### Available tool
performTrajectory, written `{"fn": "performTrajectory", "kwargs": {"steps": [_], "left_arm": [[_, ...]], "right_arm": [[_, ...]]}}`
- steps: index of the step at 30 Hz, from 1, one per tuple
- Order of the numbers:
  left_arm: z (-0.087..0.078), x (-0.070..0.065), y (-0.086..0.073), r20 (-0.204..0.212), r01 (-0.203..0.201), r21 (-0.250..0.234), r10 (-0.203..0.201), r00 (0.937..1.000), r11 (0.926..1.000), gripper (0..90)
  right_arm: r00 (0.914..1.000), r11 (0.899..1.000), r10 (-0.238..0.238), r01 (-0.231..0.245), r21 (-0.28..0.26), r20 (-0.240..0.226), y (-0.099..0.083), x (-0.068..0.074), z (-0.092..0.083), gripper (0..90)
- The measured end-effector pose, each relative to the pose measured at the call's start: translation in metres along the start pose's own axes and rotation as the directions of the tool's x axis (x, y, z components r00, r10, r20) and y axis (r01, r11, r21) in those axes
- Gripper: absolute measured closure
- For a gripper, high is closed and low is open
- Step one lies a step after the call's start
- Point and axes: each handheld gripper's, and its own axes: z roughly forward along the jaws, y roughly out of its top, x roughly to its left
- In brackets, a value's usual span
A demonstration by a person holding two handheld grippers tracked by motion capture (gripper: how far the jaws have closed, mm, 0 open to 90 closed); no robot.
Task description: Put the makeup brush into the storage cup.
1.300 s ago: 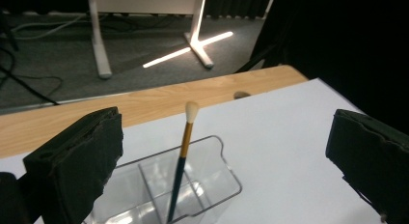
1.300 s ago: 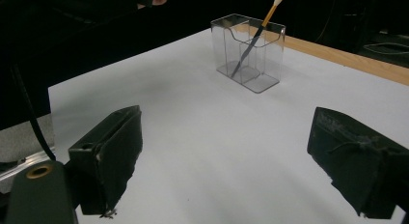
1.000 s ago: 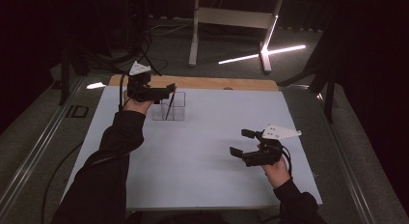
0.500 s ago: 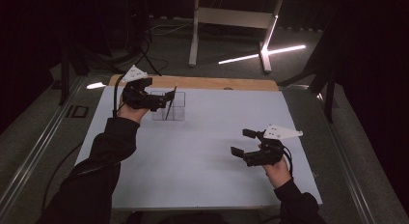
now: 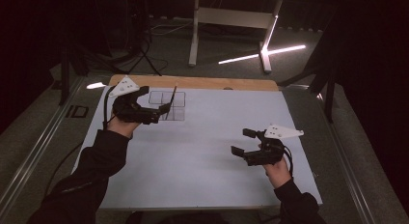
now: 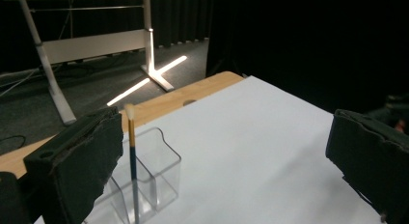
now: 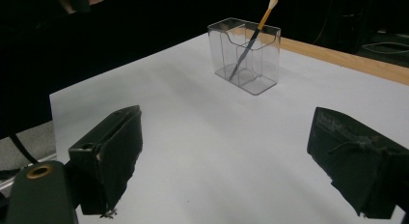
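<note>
A clear plastic holder (image 5: 169, 105) with several compartments stands at the far left of the white table top (image 5: 217, 118). A thin paintbrush (image 5: 172, 96) with a yellow and blue handle leans in it, bristles up. My left gripper (image 5: 153, 102) hangs open just left of the holder, touching nothing. In the left gripper view the brush (image 6: 131, 161) and holder (image 6: 154, 178) sit beside the left jaw. My right gripper (image 5: 242, 142) stands open and empty at the near right. The right gripper view has the holder (image 7: 246, 57) and brush (image 7: 251, 40) far ahead.
A wooden strip (image 5: 193, 82) runs along the table's far edge. Beyond it a white desk frame (image 5: 231, 19) stands on a dark floor with a bright light streak (image 5: 260, 54). Cables (image 5: 103, 118) trail from the left gripper.
My left gripper has drawn back from above the holder toward the person and slightly left. The brush stays in the holder. The right gripper has not moved.
</note>
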Motion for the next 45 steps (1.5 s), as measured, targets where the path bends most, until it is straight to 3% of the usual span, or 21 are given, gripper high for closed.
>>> {"fn": "performTrajectory", "kwargs": {"steps": [8, 13, 18, 27, 32, 35, 39, 45], "left_arm": [[-0.016, -0.012, -0.014, 0.025, -0.014, -0.028, 0.014, 0.9996, 0.9995, 0.0], [-0.023, -0.021, -0.024, 0.046, -0.03, -0.022, 0.031, 0.9984, 0.9993, 0.0], [-0.028, -0.026, -0.037, 0.066, -0.015, -0.022, 0.017, 0.9977, 0.9996, 0.0], [-0.031, -0.039, -0.061, 0.139, -0.027, -0.022, 0.03, 0.9898, 0.9994, 0.0], [-0.035, -0.044, -0.074, 0.146, -0.058, -0.038, 0.063, 0.9873, 0.9976, 0.0], [-0.036, -0.046, -0.082, 0.145, -0.077, -0.03, 0.081, 0.9862, 0.9966, 0.0], [-0.037, -0.045, -0.093, 0.157, -0.059, -0.027, 0.063, 0.9856, 0.9979, 0.0], [-0.038, -0.044, -0.108, 0.177, -0.07, -0.026, 0.073, 0.9815, 0.9972, 0.0]], "right_arm": [[1.0, 1.0, -0.003, 0.003, 0.004, 0.003, 0.0, 0.0, 0.001, 12.0], [1.0, 1.0, -0.003, 0.003, 0.006, 0.001, 0.0, 0.0, 0.001, 12.0], [1.0, 1.0, -0.002, 0.002, 0.005, -0.001, 0.0, 0.0, 0.001, 12.1], [1.0, 1.0, -0.006, 0.006, 0.005, 0.002, 0.0, 0.001, 0.001, 12.1], [1.0, 1.0, -0.003, 0.003, 0.007, -0.001, -0.001, 0.0, 0.001, 12.0], [1.0, 1.0, -0.005, 0.005, 0.009, 0.0, -0.002, -0.001, 0.001, 12.0], [1.0, 1.0, -0.005, 0.004, 0.009, 0.002, -0.002, -0.001, 0.002, 12.0], [1.0, 1.0, -0.003, 0.003, 0.009, 0.0, -0.003, -0.002, 0.002, 12.0]]}}
